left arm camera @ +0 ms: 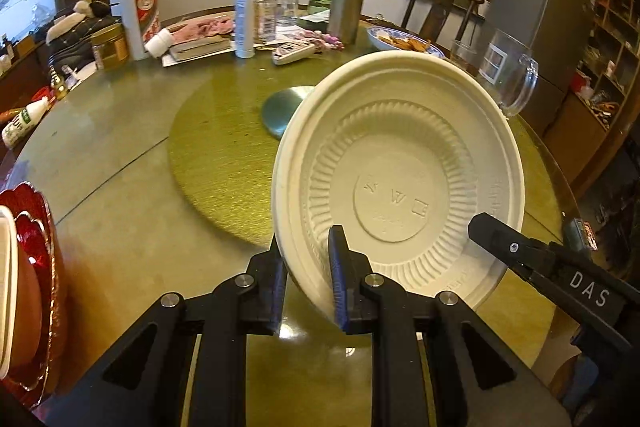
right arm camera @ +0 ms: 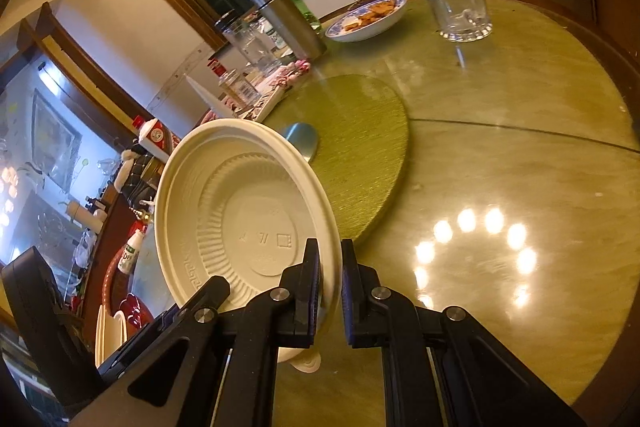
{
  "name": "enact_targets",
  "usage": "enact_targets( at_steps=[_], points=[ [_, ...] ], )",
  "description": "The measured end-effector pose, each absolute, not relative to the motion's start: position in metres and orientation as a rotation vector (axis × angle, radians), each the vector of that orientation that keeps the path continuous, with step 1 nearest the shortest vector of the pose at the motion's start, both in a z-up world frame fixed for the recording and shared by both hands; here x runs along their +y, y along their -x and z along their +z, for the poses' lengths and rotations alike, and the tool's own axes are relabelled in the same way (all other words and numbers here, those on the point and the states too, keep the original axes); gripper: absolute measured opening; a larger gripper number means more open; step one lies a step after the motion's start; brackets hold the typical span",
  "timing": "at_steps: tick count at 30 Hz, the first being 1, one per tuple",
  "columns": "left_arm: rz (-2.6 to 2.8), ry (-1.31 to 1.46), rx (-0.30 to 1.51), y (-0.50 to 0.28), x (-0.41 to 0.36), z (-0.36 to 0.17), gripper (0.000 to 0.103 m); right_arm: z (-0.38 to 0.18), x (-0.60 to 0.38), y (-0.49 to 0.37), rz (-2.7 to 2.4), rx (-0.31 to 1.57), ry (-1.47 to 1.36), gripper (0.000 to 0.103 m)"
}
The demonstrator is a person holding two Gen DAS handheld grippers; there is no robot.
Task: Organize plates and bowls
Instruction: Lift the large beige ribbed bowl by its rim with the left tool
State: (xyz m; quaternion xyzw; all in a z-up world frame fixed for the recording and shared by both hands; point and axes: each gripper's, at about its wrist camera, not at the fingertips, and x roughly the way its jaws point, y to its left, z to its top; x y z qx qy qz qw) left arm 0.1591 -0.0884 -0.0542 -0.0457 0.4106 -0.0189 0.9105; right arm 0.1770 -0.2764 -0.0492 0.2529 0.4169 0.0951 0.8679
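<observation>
A: What's the biggest thing in front of you?

B: The round glass-topped table (left arm camera: pixel 120 187) with its green-gold turntable disc (left arm camera: pixel 224 163).

A: And the task's piece?

B: Your cream disposable plate with the ribbed underside (left arm camera: pixel 400 183) is tilted on edge, up off the table, underside facing you.

A: How do your tools stand?

B: Your left gripper (left arm camera: pixel 308 267) is clamped on the plate's lower rim. Your right gripper (right arm camera: pixel 331 275) is pinched tight on the rim as well.

A: Anything smaller nearby?

B: A clear glass mug (left arm camera: pixel 508 75) stands behind the plate.
</observation>
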Motion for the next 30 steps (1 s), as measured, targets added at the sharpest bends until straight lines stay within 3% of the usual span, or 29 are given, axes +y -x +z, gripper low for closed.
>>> enact_targets(
  at_steps=[30],
  points=[
    [0.087,0.148,0.701,-0.123,-0.054,-0.062,0.018,-0.050,-0.231,-0.162,0.326,0.748,-0.375,0.010]
  ],
)
